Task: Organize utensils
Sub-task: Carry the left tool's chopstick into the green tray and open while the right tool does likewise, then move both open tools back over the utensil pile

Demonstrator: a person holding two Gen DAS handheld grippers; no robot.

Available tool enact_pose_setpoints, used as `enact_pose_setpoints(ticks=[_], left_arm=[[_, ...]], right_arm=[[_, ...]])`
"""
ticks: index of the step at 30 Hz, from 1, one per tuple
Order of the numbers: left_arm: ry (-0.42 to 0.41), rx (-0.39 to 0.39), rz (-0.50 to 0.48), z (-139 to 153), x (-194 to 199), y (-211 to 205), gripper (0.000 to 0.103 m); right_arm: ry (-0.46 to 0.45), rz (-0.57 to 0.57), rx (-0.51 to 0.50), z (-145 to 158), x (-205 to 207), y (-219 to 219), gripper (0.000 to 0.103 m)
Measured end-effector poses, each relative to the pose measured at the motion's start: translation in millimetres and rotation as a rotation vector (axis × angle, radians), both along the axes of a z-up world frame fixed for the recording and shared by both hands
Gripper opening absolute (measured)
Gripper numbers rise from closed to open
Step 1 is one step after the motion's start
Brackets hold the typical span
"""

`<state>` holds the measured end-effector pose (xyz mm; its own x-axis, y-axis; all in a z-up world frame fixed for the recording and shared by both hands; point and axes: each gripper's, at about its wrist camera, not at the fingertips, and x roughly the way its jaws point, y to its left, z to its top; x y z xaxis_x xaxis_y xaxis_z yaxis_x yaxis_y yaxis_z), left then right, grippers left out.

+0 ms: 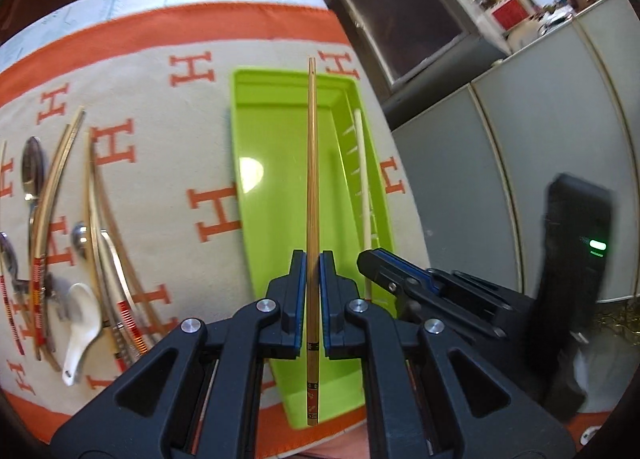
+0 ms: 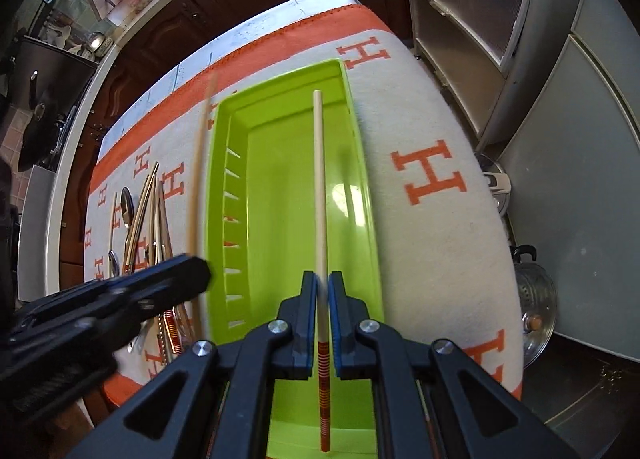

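Step in hand: delivery to the tray [image 1: 248, 107]; you carry one chopstick in each hand above it.

Your left tongs [image 1: 313, 295] are clenched on a brown chopstick [image 1: 311, 163]; it runs lengthwise over the tray's wide compartment, tip past the far rim. Your right tongs [image 2: 323, 319] are clenched on a pale chopstick [image 2: 320, 187] with a red-striped end; it also lies along the tray's length, over the wide compartment. Neither stick appears to touch the tray floor; judged, not confirmed.

Next move, in my judgement: lower each stick until it lies flat in the tray, keep it parallel to the long walls, then release; mind the two tongs, which sit just beside each other.

Count: one tray, empty as far as shown; two chopsticks held; on the worktop cloth [image 1: 168, 163] to the left, one white soup spoon [image 1: 80, 323], at least three metal spoons [image 1: 33, 171], and several loose chopsticks [image 1: 56, 179], overlapped and blurred, so no firm number.
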<state>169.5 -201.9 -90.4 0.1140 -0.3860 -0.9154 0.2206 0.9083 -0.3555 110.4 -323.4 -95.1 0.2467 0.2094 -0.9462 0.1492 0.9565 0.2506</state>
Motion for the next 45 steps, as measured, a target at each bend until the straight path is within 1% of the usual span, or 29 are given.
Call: enact_pose_setpoints(ticks=[3, 7, 9, 11, 12, 13, 14, 15, 16, 20, 24, 28, 31, 35, 41, 45], left_arm=[[-0.001, 0.036, -0.023, -14, 0, -9, 0.004], [-0.026, 0.078, -0.037, -21, -8, -4, 0.005], [-0.046, 0.094, -0.050, -19, -12, -2, 0.005], [-0.067, 0.102, -0.065, -13, -20, 5, 0.011], [-0.074, 0.104, -0.068, -9, -23, 9, 0.017], [-0.084, 0.113, -0.069, -4, -28, 13, 0.026], [-0.093, 0.122, -0.066, 0, -31, 17, 0.031], [-0.106, 0.126, -0.062, 5, -35, 21, 0.039], [-0.121, 0.124, -0.058, 10, -39, 26, 0.041], [-0.170, 0.136, -0.046, 27, -56, 48, 0.042], [-0.217, 0.155, -0.051, 36, -73, 72, 0.042], [-0.213, 0.155, -0.027, 38, -86, 104, 0.042], [-0.208, 0.175, -0.006, 37, -91, 134, 0.042], [-0.258, 0.219, 0.044, 40, -102, 175, 0.042], [-0.303, 0.230, 0.154, 47, -110, 243, 0.042], [-0.291, 0.226, 0.234, 44, -108, 281, 0.042]], right_arm=[[-0.016, 0.011, -0.012, 4, -2, 1, 0.007], [-0.026, 0.001, -0.026, 7, -4, -1, 0.009], [-0.035, -0.002, -0.024, 11, -7, 1, 0.013], [-0.047, -0.005, -0.028, 15, -11, 2, 0.017], [-0.057, -0.006, -0.031, 18, -13, 3, 0.018], [-0.064, -0.007, -0.033, 20, -15, 4, 0.019], [-0.071, -0.008, -0.033, 23, -18, 6, 0.019], [-0.076, -0.010, -0.029, 24, -20, 7, 0.019], [-0.080, -0.012, -0.023, 26, -22, 8, 0.019], [-0.092, -0.015, 0.011, 31, -33, 16, 0.019], [-0.104, -0.013, 0.043, 34, -44, 24, 0.019], [-0.113, 0.012, 0.049, 37, -52, 40, 0.019], [-0.114, 0.036, 0.038, 39, -55, 54, 0.019], [-0.123, 0.086, 0.029, 44, -55, 75, 0.019], [-0.155, 0.148, -0.007, 49, -48, 109, 0.019], [-0.139, 0.189, -0.001, 43, -39, 129, 0.019]])
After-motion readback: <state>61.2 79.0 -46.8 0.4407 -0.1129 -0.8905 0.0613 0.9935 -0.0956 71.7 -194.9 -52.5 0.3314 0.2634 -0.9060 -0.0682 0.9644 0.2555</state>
